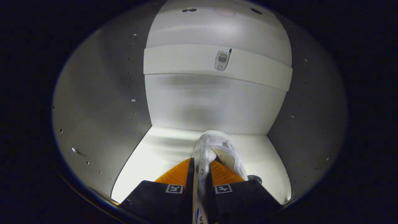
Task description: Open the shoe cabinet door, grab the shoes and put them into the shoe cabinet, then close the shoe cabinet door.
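Inside the shoe cabinet [102, 102] already, white walls close on left and right, back panel far ahead, a pale shelf [217, 63] crossing high on that panel with a small metal fitting [222, 60] at its middle. Lower, on the bright cabinet floor [155, 155], a white shoe [222, 149] reaching forward toward the back wall. Claw [200, 169] clamped together on the shoe's upper edge, both fingers pressing the thin canvas wall. Probably light and soft, likely to sag and swing from such a narrow pinch; firmer purchase likely at the stiffer heel or sole rim. Safest lowered fully onto the floor before letting go.
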Available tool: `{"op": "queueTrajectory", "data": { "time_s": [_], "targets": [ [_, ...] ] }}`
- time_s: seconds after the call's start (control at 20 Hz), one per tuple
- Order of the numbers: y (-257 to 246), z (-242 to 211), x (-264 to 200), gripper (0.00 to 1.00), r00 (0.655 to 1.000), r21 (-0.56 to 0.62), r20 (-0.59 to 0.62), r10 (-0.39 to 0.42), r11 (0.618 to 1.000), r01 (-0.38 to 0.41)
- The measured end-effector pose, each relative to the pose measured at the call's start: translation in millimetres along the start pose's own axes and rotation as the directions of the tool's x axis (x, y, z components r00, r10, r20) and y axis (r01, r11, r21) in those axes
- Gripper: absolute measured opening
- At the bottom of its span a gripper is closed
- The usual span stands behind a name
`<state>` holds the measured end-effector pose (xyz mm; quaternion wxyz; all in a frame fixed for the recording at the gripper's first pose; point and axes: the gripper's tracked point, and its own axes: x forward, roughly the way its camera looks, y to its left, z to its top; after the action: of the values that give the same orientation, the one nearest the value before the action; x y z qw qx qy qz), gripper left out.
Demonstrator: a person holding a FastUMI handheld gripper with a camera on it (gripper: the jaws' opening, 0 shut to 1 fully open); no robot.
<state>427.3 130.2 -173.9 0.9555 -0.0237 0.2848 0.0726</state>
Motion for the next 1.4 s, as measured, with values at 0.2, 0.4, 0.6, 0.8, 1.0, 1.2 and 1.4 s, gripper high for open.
{"op": "queueTrajectory", "data": {
  "time_s": [0.2, 0.4, 0.6, 0.8, 1.0, 1.2, 1.4],
  "targets": [
    [4.6, 2.0, -34.0, 0.50, 1.000, 0.100, 0.001, 0.020, 0.995, -0.020],
    [11.1, 13.8, -90.6, 0.91, 0.996, 0.104, 0.082, 0.048, 0.993, -0.056],
    [23.2, 25.3, -158.8, 0.99, 0.984, 0.144, 0.156, 0.082, 0.984, -0.105],
    [30.6, 20.5, -233.8, 0.99, 0.962, 0.136, 0.260, 0.088, 0.983, -0.127],
    [36.9, -21.5, -308.5, 0.99, 0.942, 0.097, 0.320, 0.097, 0.986, -0.134],
    [29.4, -67.8, -381.8, 0.99, 0.919, 0.053, 0.381, 0.103, 0.990, -0.132],
    [11.6, -129.3, -428.3, 0.99, 0.938, 0.037, 0.322, 0.124, 0.989, -0.144]
  ]
}}
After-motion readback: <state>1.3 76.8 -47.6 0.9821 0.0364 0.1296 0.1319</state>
